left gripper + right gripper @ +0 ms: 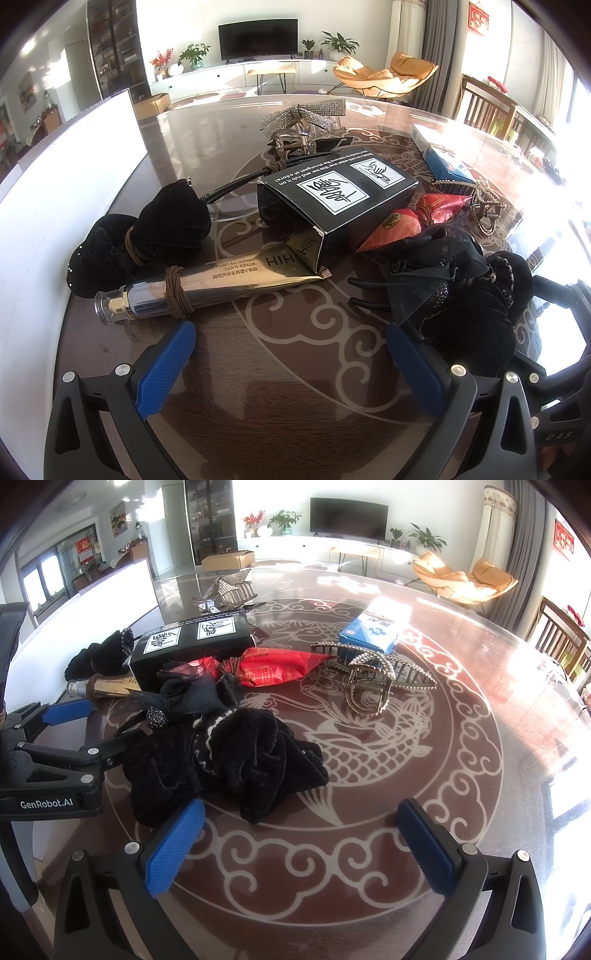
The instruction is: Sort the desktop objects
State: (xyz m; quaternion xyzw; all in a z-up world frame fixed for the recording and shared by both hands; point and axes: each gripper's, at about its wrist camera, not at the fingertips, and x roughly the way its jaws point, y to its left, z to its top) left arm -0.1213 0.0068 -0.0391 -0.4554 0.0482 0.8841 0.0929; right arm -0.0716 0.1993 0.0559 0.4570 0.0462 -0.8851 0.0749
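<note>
A gold cream tube (221, 284) with a brown hair tie lies just ahead of my open, empty left gripper (291, 339). Behind it are a black box (340, 195), a black velvet scrunchie (147, 236), a red packet (413, 218) and a rhinestone bow clip (303, 114). A black scrunchie (229, 760) with a black bow claw clip (188, 698) lies just ahead of my open, empty right gripper (299, 816). A gold claw clip (373, 679), the red packet (273, 668), a blue box (373, 627) and the black box (192, 642) lie beyond. The left gripper (66, 709) shows at the right wrist view's left edge.
A round glass-topped table (369, 849) with a fish pattern bears everything. A white bin wall (66, 177) stands along the left. Chairs (561, 635) stand at the far right edge.
</note>
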